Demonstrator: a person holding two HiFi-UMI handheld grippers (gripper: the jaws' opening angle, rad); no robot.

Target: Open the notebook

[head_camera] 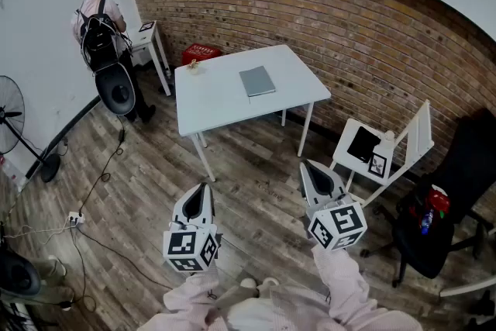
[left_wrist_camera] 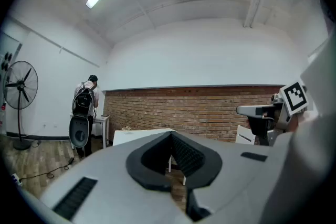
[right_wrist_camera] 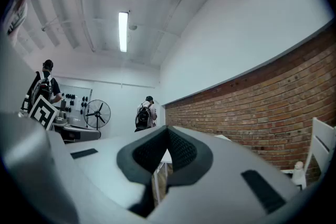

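A closed grey notebook (head_camera: 257,81) lies flat near the middle of a white table (head_camera: 225,101), toward its far right side. Both grippers hang over the wooden floor, well short of the table's near edge. My left gripper (head_camera: 203,190) points toward the table with its jaws together and nothing between them. My right gripper (head_camera: 311,167) is likewise shut and empty. In the left gripper view the jaws of the left gripper (left_wrist_camera: 170,135) meet in front of the table (left_wrist_camera: 137,137). The right gripper view shows the right gripper (right_wrist_camera: 168,129) closed against the brick wall.
A small object (head_camera: 193,66) sits at the table's far left corner. A person with a backpack (head_camera: 99,27) stands by a small desk (head_camera: 149,33). A red basket (head_camera: 200,53), a fan (head_camera: 9,117), floor cables (head_camera: 93,190), a white chair (head_camera: 385,149) and a black office chair (head_camera: 453,198) surround the table.
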